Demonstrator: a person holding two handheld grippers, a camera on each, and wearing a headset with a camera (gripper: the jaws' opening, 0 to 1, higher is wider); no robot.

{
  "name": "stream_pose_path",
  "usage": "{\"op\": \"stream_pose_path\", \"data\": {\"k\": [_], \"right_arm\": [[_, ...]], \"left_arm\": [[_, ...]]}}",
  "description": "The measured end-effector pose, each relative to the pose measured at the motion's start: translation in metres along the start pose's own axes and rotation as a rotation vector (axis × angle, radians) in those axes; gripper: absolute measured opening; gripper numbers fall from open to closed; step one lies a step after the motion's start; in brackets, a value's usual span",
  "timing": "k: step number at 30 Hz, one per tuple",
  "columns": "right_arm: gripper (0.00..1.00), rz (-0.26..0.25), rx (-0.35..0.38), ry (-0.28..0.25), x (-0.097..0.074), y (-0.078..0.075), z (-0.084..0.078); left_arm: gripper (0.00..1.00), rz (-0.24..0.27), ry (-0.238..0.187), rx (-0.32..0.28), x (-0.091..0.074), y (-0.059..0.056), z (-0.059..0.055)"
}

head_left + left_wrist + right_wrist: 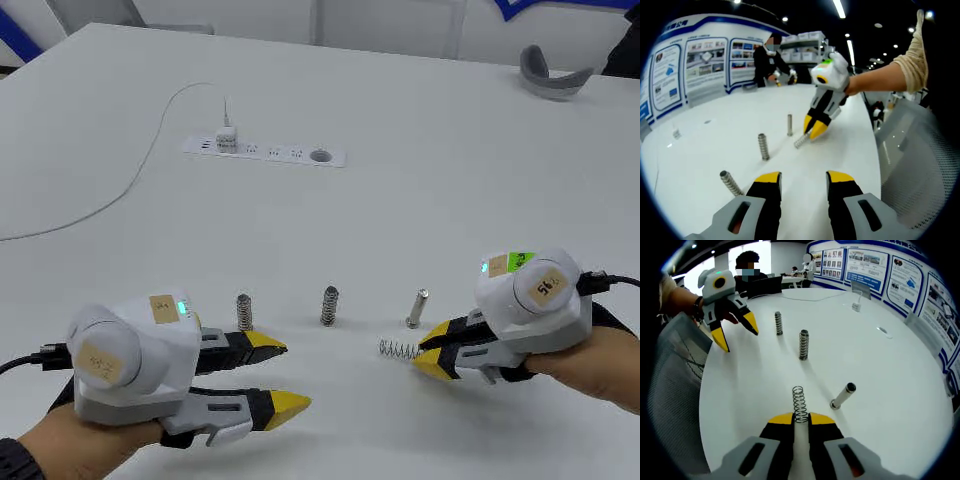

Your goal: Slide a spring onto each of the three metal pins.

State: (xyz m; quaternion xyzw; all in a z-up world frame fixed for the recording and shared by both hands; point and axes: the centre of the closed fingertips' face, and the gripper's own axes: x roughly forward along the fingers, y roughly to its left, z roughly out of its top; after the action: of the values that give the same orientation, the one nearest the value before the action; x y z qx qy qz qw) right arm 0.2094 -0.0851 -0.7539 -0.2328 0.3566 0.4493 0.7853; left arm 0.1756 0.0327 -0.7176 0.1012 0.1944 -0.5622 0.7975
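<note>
The loose spring is lying sideways, low at the counter; whether it is touching the surface I cannot tell. The right tongs are clamping its right end, and its free end is pointing left. Just beyond it, the bare pin is standing on the counter, near the spring but apart from it. To the left, the middle pin and the left pin are standing in the same row, each wearing coils around its shaft. The left tongs are hovering on the near side of the left pin, jaws gaping and gripping nothing. Farther back, a power strip is lying on the counter, with a white charger sitting plugged in and a cable trailing away to the left.
</note>
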Motion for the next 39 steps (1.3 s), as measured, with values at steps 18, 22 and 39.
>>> {"op": "stream_pose_path", "data": {"k": [18, 22, 39], "right_arm": [[0.11, 0.069, -0.108, -0.012, -0.012, 0.033, 0.03], [0.11, 0.089, -0.129, -0.021, -0.014, 0.04, 0.038], [0.11, 0.157, -0.208, -0.016, -0.015, 0.064, 0.057]], "left_arm": [[0.34, -0.066, 0.02, 0.083, 0.024, -0.007, 0.009], [0.34, -0.075, 0.022, 0.095, 0.026, -0.009, 0.01], [0.24, -0.097, 0.026, 0.177, 0.033, -0.017, 0.016]]}}
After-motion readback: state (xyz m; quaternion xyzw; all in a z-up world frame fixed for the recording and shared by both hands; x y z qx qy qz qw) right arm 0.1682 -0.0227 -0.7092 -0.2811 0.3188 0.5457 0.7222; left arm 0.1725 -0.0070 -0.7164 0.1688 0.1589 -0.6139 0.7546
